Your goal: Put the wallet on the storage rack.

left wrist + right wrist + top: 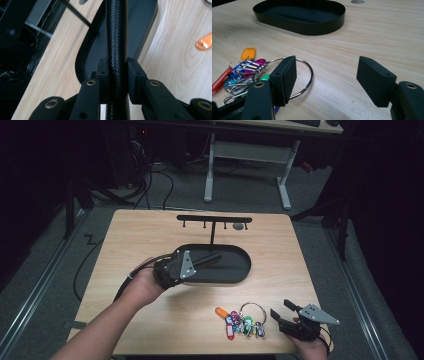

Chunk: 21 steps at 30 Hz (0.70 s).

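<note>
Two hand-held grippers work a pale wooden table [150, 235]. Nearest, at about five o'clock on the tabletop, the right gripper [283, 314] rests with its jaws spread wide and nothing between them; in the right gripper view its left jaw stands in front of a large metal ring [307, 75]. That ring carries a bunch of coloured key tags [239, 322] lying just beside the gripper at its nine o'clock, an orange tag [220, 311] outermost. Past the middle of the table, the left gripper [216, 257] is clamped on a black braided strap [116, 45], held over a black oval tray [240, 275]. Beyond the tray, at twelve o'clock, a black rack [214, 219] with small hooks stands upright, its post rising from the tray's far edge. A white desk frame [282, 180] stands on the floor behind.
</note>
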Motion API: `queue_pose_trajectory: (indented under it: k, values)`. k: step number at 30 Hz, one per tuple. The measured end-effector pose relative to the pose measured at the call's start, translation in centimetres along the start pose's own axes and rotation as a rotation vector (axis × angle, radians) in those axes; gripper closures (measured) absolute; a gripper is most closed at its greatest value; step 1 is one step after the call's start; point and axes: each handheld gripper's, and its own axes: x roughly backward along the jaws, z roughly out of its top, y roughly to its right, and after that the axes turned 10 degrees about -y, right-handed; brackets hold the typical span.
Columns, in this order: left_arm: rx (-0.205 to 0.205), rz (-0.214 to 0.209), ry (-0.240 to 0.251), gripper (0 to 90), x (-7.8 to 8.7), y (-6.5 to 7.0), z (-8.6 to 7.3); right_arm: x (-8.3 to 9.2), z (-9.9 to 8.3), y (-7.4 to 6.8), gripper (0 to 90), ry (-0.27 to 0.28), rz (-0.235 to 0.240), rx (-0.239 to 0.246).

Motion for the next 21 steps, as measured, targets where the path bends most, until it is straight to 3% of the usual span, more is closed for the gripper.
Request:
queue_pose_trajectory:
  k: [9,15,21]
  values:
    - [-0.072,0.032,0.0,74.9,-1.1,0.0,1.4,1.0,-0.1,0.1,31.9,0.019,-0.027,-0.008]
    - [-0.136,0.068,-0.025,74.8,-2.6,0.2,1.7,0.6,-0.3,-0.5,32.6,-0.003,-0.011,0.008]
    - [-0.168,0.091,-0.027,74.8,-4.5,-0.3,2.1,1.0,-0.4,-0.9,33.4,0.012,-0.011,0.023]
